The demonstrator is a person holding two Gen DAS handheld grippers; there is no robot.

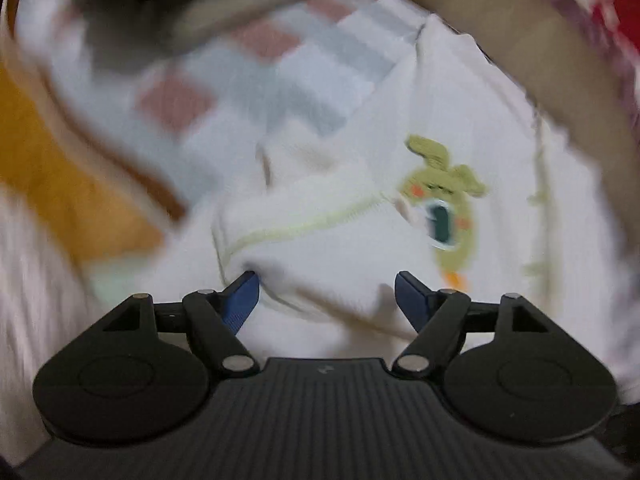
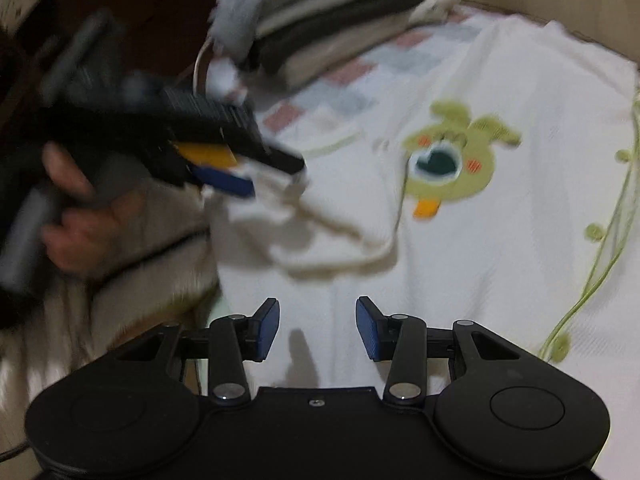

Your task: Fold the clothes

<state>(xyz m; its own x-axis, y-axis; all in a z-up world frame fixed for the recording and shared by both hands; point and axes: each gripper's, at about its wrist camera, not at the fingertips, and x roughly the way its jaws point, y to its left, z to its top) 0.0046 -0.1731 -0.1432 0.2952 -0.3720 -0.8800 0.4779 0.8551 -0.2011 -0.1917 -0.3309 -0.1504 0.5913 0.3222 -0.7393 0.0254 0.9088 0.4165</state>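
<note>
White baby garment (image 2: 460, 240) with the green cartoon patch (image 2: 452, 160) lies spread over the checked blanket (image 1: 248, 92), a stack of folded clothes (image 2: 332, 36) behind it. Left gripper (image 1: 326, 294) spread wide over a bunched fold, gripping nothing. Right gripper (image 2: 317, 326) hovers, jaws apart and empty.

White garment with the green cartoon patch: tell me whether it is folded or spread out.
Partly folded. The white garment lies mostly spread on the checked blanket, with one sleeve turned over its front.
</note>
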